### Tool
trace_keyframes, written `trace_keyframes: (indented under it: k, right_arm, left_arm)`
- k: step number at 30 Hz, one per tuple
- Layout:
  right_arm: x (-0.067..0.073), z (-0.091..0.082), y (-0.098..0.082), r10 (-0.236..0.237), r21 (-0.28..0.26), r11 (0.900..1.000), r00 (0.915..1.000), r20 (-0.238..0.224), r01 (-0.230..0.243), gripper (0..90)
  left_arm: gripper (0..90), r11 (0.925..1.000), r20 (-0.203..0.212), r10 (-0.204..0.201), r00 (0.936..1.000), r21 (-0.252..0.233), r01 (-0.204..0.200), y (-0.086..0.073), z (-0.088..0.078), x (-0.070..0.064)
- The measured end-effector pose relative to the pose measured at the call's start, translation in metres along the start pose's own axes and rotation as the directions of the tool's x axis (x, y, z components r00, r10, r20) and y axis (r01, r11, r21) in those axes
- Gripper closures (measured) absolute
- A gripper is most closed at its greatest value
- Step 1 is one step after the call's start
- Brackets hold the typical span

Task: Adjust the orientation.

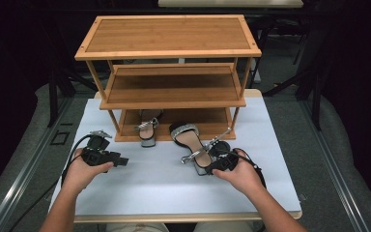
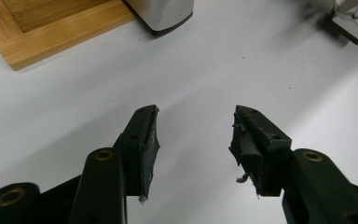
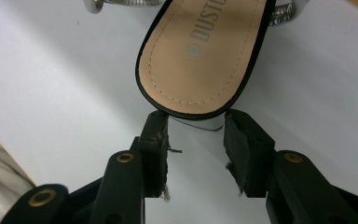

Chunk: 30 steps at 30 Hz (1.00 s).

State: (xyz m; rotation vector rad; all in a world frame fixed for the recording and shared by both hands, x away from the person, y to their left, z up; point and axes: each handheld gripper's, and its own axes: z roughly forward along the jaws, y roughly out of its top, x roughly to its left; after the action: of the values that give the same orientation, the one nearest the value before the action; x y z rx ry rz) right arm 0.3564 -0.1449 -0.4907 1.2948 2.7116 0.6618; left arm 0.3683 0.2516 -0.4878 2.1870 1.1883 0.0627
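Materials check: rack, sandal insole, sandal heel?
Rack: looks like bamboo or light wood, matte, with visible grain and strip lines. Sandal insole: tan, smooth, probably faux leather; stitched edge, printed logo. Sandal heel: shiny silver block, likely metallic-coated plastic; can't confirm.

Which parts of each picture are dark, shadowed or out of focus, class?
High view: the room around the table is nearly black, the white top evenly lit. Left gripper view: soft shadows under the open left hand-held gripper; the silver heel is blurred. Right gripper view: the sandal is sharp, shadow beneath the right hand-held gripper.
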Motion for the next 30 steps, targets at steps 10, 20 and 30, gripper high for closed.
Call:
trace_keyframes:
  k: [10,20,30]
  right_arm:
    - [-0.004,0.005,0.029,0.04,-0.06,0.997,0.9991,-0.01,-0.041,59.8]
    - [-0.001,0.029,0.059,0.074,-0.064,0.995,0.9973,0.005,-0.073,58.7]
    - [-0.005,0.04,0.081,0.107,-0.111,0.988,0.9942,-0.011,-0.108,58.6]
  left_arm:
    - [50.1,1.0,-0.006,-0.001,1.0,0.003,0.001,0.0,0.0,0.004]
    - [50.2,0.9999,-0.003,-0.01,0.9999,0.008,0.01,-0.001,0.003,0.005]
    - [50.1,0.9997,-0.005,-0.018,0.9998,0.013,0.019,-0.001,0.006,0.007]
